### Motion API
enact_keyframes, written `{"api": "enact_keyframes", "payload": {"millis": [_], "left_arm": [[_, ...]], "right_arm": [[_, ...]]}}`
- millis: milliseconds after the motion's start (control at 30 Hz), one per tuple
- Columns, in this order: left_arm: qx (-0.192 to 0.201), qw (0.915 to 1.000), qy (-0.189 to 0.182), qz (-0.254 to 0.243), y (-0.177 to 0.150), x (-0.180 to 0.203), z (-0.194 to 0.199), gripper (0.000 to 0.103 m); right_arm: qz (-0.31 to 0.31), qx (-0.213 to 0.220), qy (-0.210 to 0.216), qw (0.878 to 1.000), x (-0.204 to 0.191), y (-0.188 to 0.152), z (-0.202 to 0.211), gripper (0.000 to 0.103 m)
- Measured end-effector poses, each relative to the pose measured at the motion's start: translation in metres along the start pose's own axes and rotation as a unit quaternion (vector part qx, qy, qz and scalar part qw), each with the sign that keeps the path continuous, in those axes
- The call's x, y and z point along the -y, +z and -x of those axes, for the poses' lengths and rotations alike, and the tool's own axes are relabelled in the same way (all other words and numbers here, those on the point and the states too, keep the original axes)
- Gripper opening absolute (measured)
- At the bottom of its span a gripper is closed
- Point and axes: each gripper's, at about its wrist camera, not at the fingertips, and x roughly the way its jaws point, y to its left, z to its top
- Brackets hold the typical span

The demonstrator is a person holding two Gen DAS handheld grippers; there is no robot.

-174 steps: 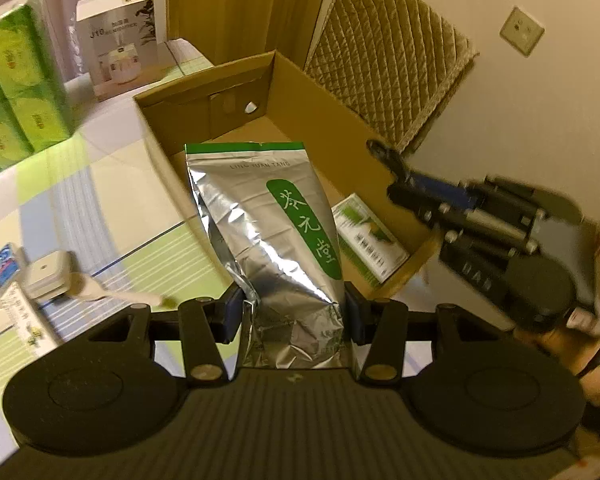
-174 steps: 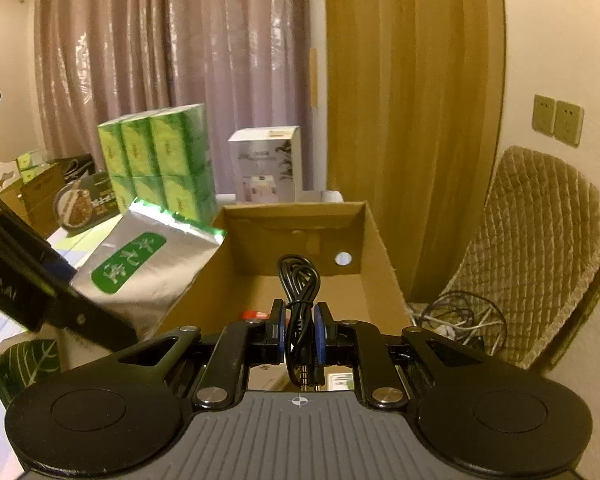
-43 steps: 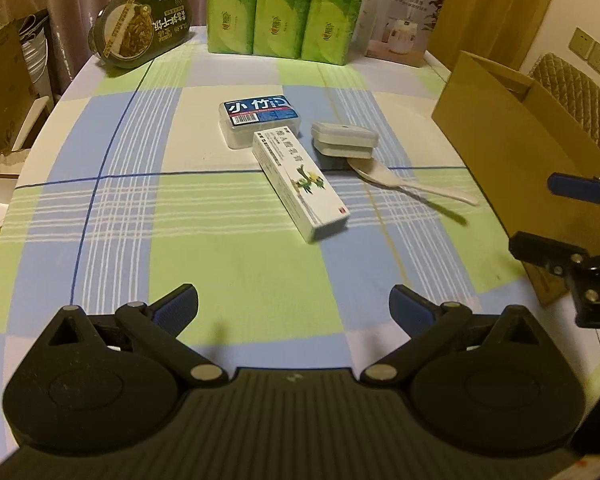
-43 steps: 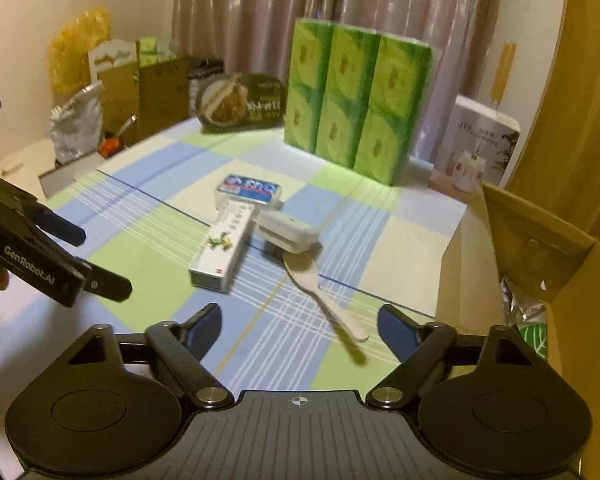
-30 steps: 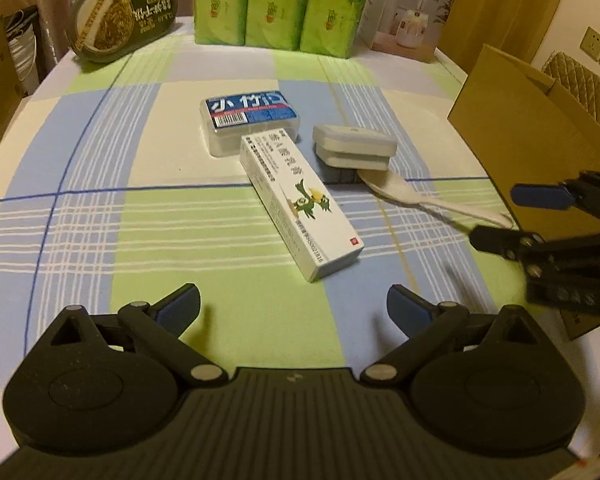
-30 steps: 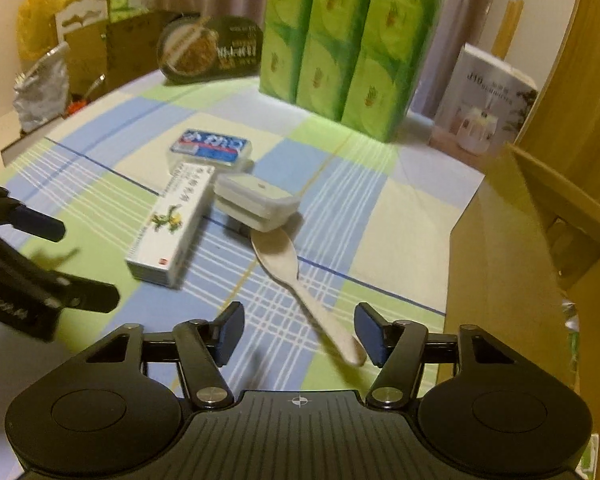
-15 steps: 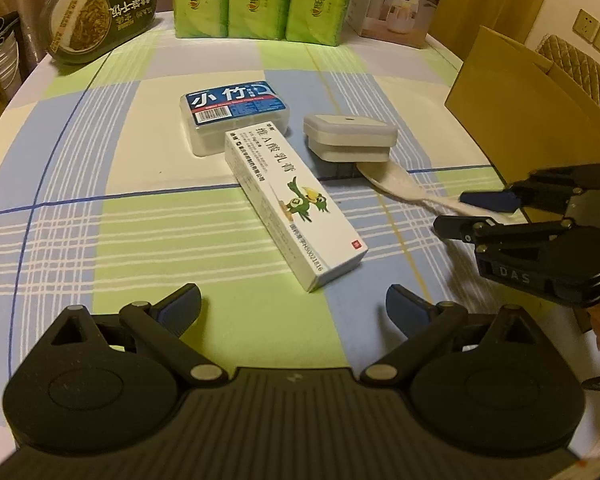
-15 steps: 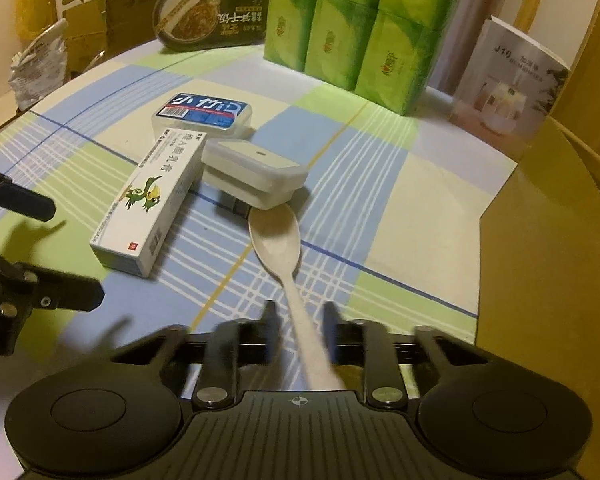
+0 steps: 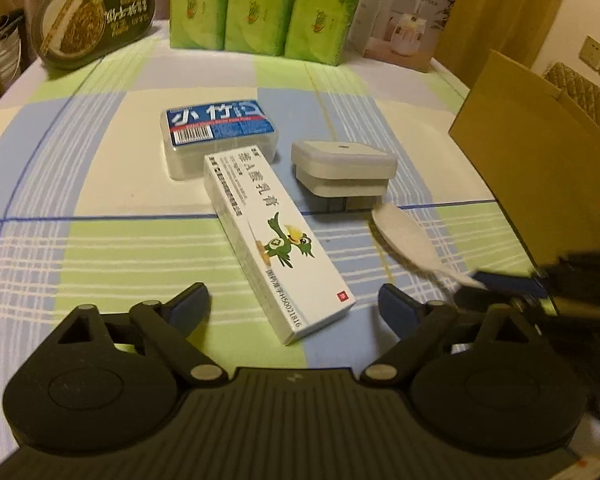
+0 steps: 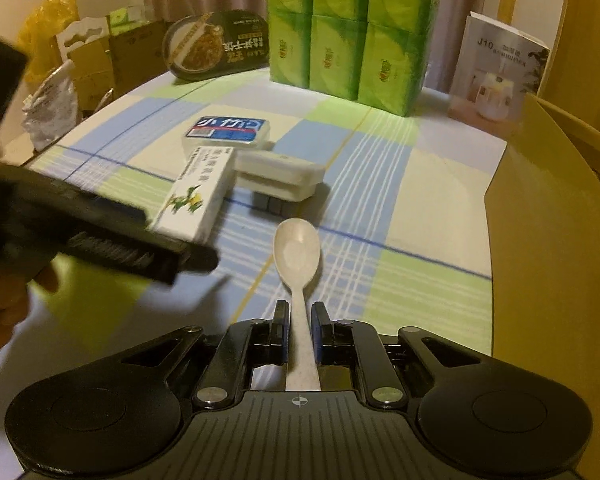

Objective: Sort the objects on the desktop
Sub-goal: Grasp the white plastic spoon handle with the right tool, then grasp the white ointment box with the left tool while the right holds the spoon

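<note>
My right gripper (image 10: 300,312) is shut on the handle of a white plastic spoon (image 10: 298,254), its bowl pointing away, lifted a little off the cloth; the spoon also shows in the left wrist view (image 9: 404,236). My left gripper (image 9: 294,300) is open and empty, its jaws wide on either side of the near end of a long white medicine box with a green bird (image 9: 274,240). Behind that box lie a clear case with a blue label (image 9: 218,128) and a white flat case (image 9: 342,168). The cardboard box (image 9: 540,160) stands at the right.
Green tissue packs (image 9: 260,4), a round noodle bowl (image 9: 96,16) and a white product box (image 9: 404,16) line the table's far edge. The checked tablecloth (image 9: 100,240) covers the table. Bags and cartons (image 10: 80,64) stand beyond the left edge.
My right gripper closed on the spoon's handle and raised it. My left gripper moved forward toward the medicine box, still open.
</note>
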Motion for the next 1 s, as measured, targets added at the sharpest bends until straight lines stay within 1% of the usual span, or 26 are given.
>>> {"api": "enact_keyframes", "payload": {"millis": [33,67,100,133,167,233,300,400,533,633,733,767,800,867,900,1000], "left_arm": [[0.005,1.0,0.005,-0.001,0.0,0.002,-0.001,0.082],[0.007,0.9999,0.011,-0.004,0.0,0.004,-0.001,0.073],[0.009,0.9998,0.016,-0.005,0.0,0.005,-0.001,0.06],[0.011,0.9997,0.02,-0.005,0.0,0.006,0.0,0.055],[0.01,0.9998,0.018,-0.007,-0.001,0.007,0.002,0.046],[0.007,0.9996,0.024,-0.012,-0.004,0.008,0.007,0.042],[0.002,0.9991,0.031,-0.029,-0.012,0.012,0.016,0.035],[-0.013,0.998,0.039,-0.048,-0.028,0.02,0.032,0.034],[-0.031,0.9969,0.029,-0.066,-0.059,0.032,0.06,0.034],[-0.04,0.9957,0.017,-0.082,-0.082,0.043,0.079,0.034],[-0.046,0.9943,0.005,-0.096,-0.1,0.052,0.09,0.034],[-0.047,0.994,0.001,-0.099,-0.105,0.054,0.092,0.035],[-0.048,0.9938,0.0,-0.1,-0.109,0.055,0.093,0.041],[-0.044,0.9937,0.001,-0.102,-0.113,0.056,0.093,0.048],[-0.041,0.9939,0.003,-0.102,-0.114,0.055,0.093,0.049],[-0.026,0.9953,0.007,-0.093,-0.109,0.052,0.093,0.055]], "right_arm": [[0.001,0.0,0.001,1.0,-0.001,-0.003,0.002,0.008],[0.002,0.0,0.0,1.0,-0.001,-0.006,0.005,0.008],[0.003,0.0,-0.001,1.0,-0.001,-0.009,0.007,0.008],[0.004,0.0,-0.002,1.0,-0.002,-0.011,0.009,0.008],[0.002,-0.001,-0.002,1.0,0.0,-0.014,0.011,0.008],[-0.003,-0.001,-0.001,1.0,0.0,-0.019,0.017,0.008],[-0.002,-0.002,0.002,1.0,-0.001,-0.026,0.024,0.008],[0.001,-0.004,0.003,1.0,-0.006,-0.039,0.038,0.008],[-0.004,-0.007,0.001,1.0,-0.012,-0.062,0.063,0.008],[-0.004,-0.022,-0.001,1.0,-0.017,-0.082,0.079,0.008],[-0.008,-0.027,-0.005,1.0,-0.022,-0.097,0.089,0.009],[-0.01,-0.026,-0.007,1.0,-0.023,-0.099,0.09,0.013],[-0.012,-0.023,-0.011,1.0,-0.023,-0.101,0.09,0.028],[-0.016,-0.016,-0.016,1.0,-0.023,-0.101,0.088,0.059],[-0.017,-0.011,-0.016,1.0,-0.024,-0.1,0.087,0.061],[-0.007,-0.004,-0.011,1.0,-0.027,-0.094,0.082,0.061]]}}
